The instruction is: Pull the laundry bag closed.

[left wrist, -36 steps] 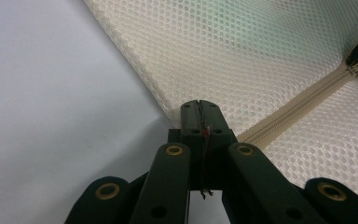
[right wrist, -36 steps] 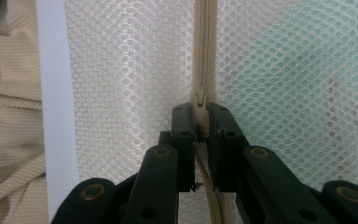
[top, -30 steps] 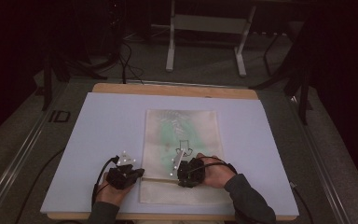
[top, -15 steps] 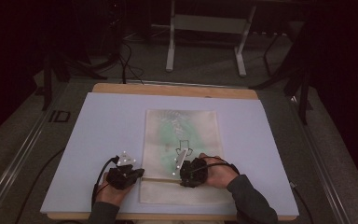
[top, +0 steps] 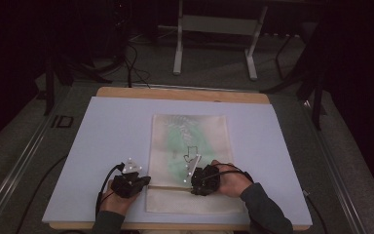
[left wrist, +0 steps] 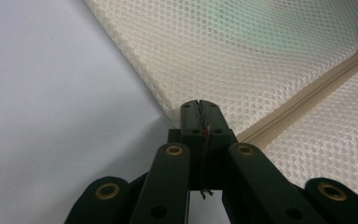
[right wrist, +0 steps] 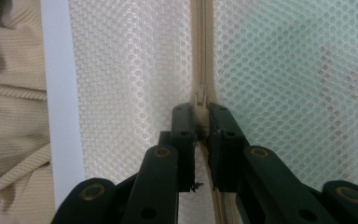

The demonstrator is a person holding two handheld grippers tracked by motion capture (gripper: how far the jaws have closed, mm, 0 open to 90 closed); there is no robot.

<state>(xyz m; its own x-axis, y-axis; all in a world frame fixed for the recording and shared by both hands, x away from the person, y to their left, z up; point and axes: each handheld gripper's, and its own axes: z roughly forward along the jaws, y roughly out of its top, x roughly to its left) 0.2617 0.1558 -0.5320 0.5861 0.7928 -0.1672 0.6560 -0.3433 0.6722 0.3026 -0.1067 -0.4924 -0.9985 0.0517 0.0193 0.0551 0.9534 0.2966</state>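
Observation:
A cream mesh bag (top: 190, 141) with something green inside lies flat on the white board (top: 107, 131). A zipper (top: 170, 186) runs across its near end. My left gripper (top: 146, 181) is shut on the bag's left edge, right at the zipper's end (left wrist: 261, 133); the jaws (left wrist: 199, 105) meet with mesh pinched between them. My right gripper (top: 193, 184) sits over the zipper further right, with its jaws (right wrist: 200, 112) shut on the zipper pull (right wrist: 199, 96). The zipper tape (right wrist: 200, 42) runs straight ahead of it.
The board's near edge (right wrist: 58, 93) lies close to the right gripper, with beige ribbed cloth (right wrist: 9, 93) beyond it. A wooden table rim (top: 180, 93) shows at the back. A metal stand (top: 214, 29) and cables (top: 131, 63) sit on the floor behind.
The right gripper has edged slightly to the right along the zipper. The left gripper has stayed in place.

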